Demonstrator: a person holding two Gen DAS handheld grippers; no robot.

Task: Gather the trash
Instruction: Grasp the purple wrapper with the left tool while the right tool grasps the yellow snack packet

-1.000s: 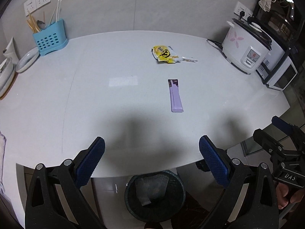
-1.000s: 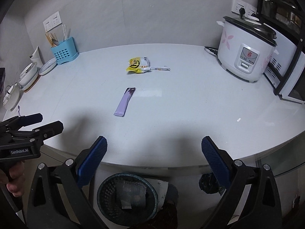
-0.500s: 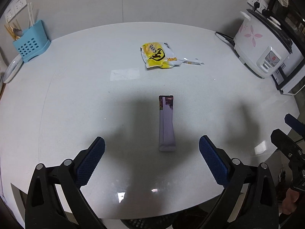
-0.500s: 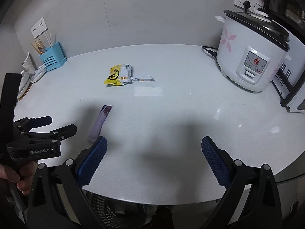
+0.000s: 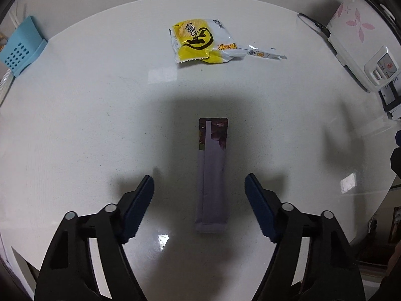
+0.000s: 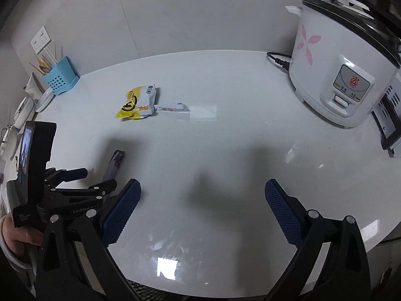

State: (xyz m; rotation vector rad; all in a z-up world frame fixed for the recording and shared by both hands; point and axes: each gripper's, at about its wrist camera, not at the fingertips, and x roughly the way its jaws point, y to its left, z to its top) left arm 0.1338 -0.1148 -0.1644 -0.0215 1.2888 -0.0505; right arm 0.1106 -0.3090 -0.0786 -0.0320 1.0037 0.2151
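We see right tongs (image 6: pixel 201 200) spread wide over bare white tabletop (image 6: pixel 225 150), gripping nothing. Left tongs (image 6: pixel 97 179) sit far left of them, jaws apart around the purple wrapper (image 6: pixel 114 165). Yellow wrapper (image 6: pixel 137 102) lies ahead-left, rice cooker (image 6: pixel 338 75) ahead-right, blue utensil holder (image 6: pixel 61 79) far left at the wall.

Counter (image 5: pixel 75 138): stick sachet (image 5: pixel 212 173) lies flat, lengthwise near to far, between the spread fingers of the left gripper (image 5: pixel 199 188), touching neither. Snack wrapper (image 5: pixel 200 41) lies farther back, well apart from the sachet, with a thin strip packet (image 5: pixel 260 53) touching its right edge. Utensil holder (image 5: pixel 21 46) stands far left by the wall. Rice cooker (image 6: pixel 345 75) stands far right. Right gripper (image 6: pixel 201 193) hangs over bare counter, right of the left gripper.
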